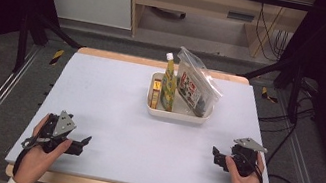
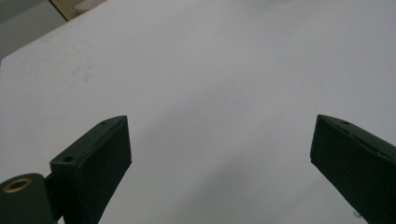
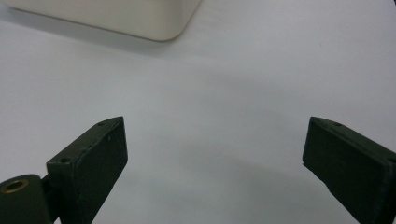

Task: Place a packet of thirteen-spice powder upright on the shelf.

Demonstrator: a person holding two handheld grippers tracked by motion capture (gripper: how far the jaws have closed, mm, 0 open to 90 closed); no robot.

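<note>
Both your tools, left tool point(image 1: 82, 141) and right tool point(image 1: 217, 157), rest near the desk point(image 1: 114, 98) edge, jaws spread wide, holding nothing. Bottle point(image 1: 168, 83) and bag point(image 1: 196, 84) stand in the white tub point(image 1: 177, 114), well ahead; you've yet to start, so reach forward first.

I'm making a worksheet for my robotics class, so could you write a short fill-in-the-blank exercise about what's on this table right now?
1. The white tray holds a yellow-green bottle, a small yellow box and a clear plastic ____.
2. The bottle stands upright with a cap coloured ____.
3. The left gripper and the right gripper each have their jaws ____, with nothing between them.
4. The tray sits toward the ____ edge of the table from the person.

Missing words: bag; white; open; far
</note>
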